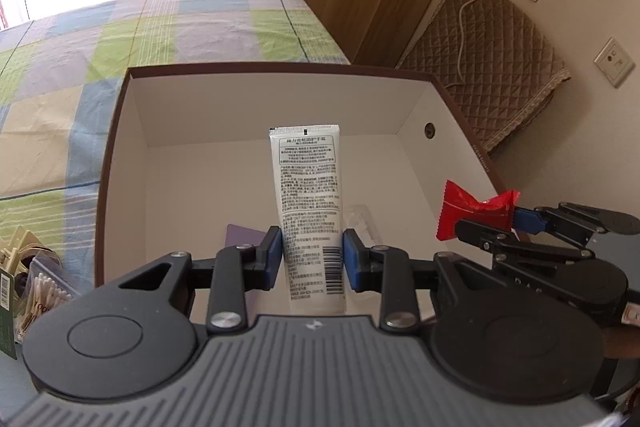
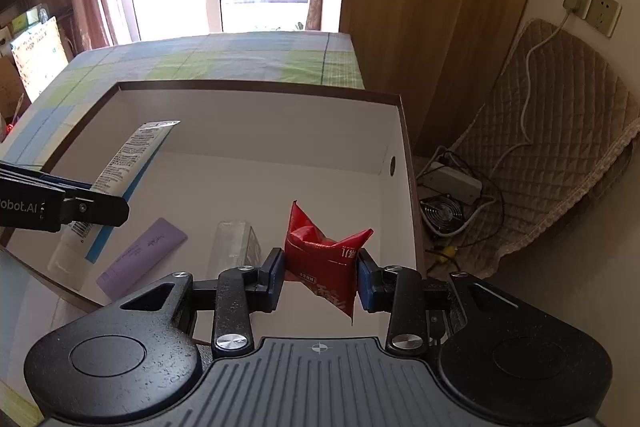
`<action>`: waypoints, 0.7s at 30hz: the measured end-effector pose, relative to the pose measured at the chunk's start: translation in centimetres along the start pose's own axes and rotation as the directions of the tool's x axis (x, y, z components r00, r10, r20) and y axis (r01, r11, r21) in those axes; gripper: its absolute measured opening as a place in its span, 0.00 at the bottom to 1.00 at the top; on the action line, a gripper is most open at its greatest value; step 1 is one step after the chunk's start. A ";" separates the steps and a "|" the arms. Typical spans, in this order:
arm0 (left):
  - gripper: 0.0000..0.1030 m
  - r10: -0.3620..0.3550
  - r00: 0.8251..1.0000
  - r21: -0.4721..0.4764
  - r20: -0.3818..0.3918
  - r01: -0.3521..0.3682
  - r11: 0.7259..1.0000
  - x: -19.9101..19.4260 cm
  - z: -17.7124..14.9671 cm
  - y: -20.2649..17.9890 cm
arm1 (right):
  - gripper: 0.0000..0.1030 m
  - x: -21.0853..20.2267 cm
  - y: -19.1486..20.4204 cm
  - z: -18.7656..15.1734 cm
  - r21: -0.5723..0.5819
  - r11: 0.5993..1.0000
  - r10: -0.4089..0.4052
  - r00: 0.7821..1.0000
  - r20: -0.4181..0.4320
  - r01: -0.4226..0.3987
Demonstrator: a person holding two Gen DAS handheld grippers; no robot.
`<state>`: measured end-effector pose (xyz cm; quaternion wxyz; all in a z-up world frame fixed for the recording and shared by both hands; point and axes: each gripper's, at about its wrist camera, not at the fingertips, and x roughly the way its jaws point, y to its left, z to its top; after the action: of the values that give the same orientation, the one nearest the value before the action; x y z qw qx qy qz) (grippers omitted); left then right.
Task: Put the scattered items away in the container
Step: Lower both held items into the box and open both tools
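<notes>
A white tube (image 1: 308,203) printed with black text is held over the open box (image 1: 256,99), my left gripper (image 1: 313,259) shut on its lower part. The same tube (image 2: 132,155) slants over the box's left wall in the right wrist view. My right gripper (image 2: 320,275) is shut on a red crinkled packet (image 2: 324,259), above the box (image 2: 256,123) near its right wall. That packet (image 1: 468,207) shows at the right of the left wrist view. On the box floor lie a purple tube (image 2: 140,255) and a clear plastic case (image 2: 234,247).
A bed with a checked blue and green sheet (image 1: 120,59) lies behind the box. A bag of cotton swabs (image 1: 40,291) sits at the far left. A quilted brown pad (image 2: 560,147), cables and a small fan (image 2: 442,211) lie on the floor at the right.
</notes>
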<state>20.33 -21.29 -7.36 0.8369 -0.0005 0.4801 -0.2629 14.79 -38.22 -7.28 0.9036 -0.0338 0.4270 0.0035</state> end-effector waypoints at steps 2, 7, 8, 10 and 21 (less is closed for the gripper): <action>0.26 0.002 1.000 -0.007 -0.014 -0.002 1.000 0.9 0.1 -0.1 | 0.38 0.5 -0.1 -0.1 -0.003 1.000 -0.005 1.000 -0.010 0.005; 0.27 0.012 0.998 -0.003 -0.060 -0.012 1.000 2.9 -0.3 -0.3 | 0.38 1.4 -0.6 -0.1 -0.001 1.000 -0.012 0.999 -0.033 0.012; 0.27 0.017 0.997 -0.002 -0.072 -0.018 1.000 3.3 -0.5 -0.4 | 0.38 1.5 -0.6 -0.1 -0.001 1.000 -0.013 0.999 -0.037 0.013; 0.27 0.019 0.996 -0.009 -0.092 -0.020 1.000 3.9 -0.8 -0.3 | 0.38 1.7 -0.8 -0.2 -0.004 1.000 -0.014 0.999 -0.044 0.014; 0.25 -0.003 0.994 -0.014 -0.108 0.002 1.000 4.0 -1.2 0.2 | 0.38 1.9 -0.9 0.4 -0.013 1.000 -0.011 0.998 -0.064 0.011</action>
<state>21.04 -22.63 -11.30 0.8092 0.0073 0.5267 -0.2603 16.31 -39.16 -8.47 0.8892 -0.0419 0.4555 0.0002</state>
